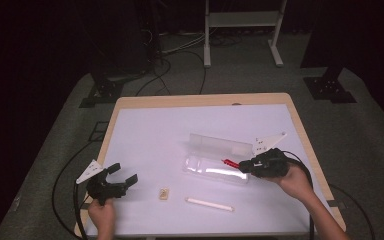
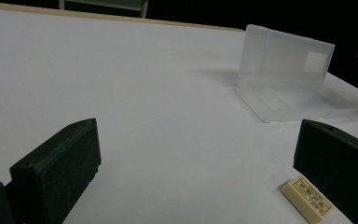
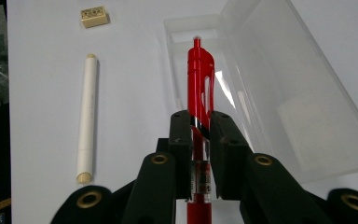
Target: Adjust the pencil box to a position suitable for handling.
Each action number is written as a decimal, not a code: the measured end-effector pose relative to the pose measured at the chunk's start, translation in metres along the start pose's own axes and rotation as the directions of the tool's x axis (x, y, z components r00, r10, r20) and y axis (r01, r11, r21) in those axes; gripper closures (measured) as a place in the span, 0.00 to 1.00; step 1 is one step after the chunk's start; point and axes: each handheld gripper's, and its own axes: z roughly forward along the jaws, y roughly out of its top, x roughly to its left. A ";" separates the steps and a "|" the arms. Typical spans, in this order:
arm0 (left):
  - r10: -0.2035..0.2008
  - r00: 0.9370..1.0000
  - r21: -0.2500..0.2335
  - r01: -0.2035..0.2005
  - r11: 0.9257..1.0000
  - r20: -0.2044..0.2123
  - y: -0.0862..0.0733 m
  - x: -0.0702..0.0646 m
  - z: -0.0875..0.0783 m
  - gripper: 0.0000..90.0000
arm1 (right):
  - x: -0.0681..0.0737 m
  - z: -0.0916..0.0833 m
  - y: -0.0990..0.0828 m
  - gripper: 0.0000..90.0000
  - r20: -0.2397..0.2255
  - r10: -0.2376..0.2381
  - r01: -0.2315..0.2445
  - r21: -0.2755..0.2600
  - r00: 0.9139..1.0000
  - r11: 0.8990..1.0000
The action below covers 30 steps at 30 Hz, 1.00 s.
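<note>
Black foam jaws of our left gripper stand wide and empty near a small eraser. Farther right, our right gripper clamps a red pen mid-barrel above the open clear pencil case. We judge the pen light, rigid and slick, so gripping its middle suits it.

I see a red pen in my black right hand-held gripper, a clear frosted case, a cream stick, a beige printed eraser, and a white desk edged in tan.
</note>
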 end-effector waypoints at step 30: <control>0.011 1.000 0.001 -0.011 1.000 0.005 0.000 -0.001 -0.001 0.00 | -0.019 0.016 0.020 0.88 0.023 -0.013 0.012 0.026 1.000 1.000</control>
